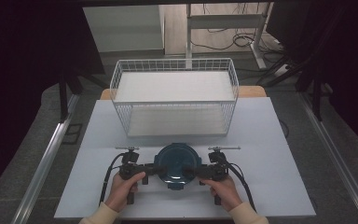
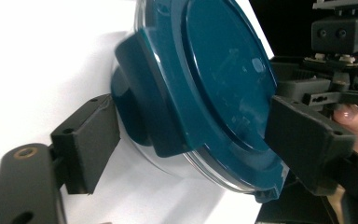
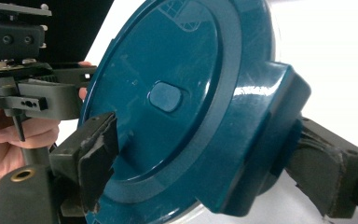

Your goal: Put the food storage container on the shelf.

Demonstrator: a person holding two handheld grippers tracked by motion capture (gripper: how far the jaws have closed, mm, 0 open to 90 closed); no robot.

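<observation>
We pinch the lidded container [image 1: 177, 164] from both sides: left gripper [image 1: 150, 169] and right gripper [image 1: 191, 173] each clamp its rim. Behind it, the wire basket [image 1: 174, 110] holds nothing we can see.

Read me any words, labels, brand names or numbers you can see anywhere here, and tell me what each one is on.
None can be read. The round dark teal plastic lid carries faint raised marks near its rim, too blurred to read. The white wire basket, the white table and the left gripper and right gripper show no lettering.
</observation>
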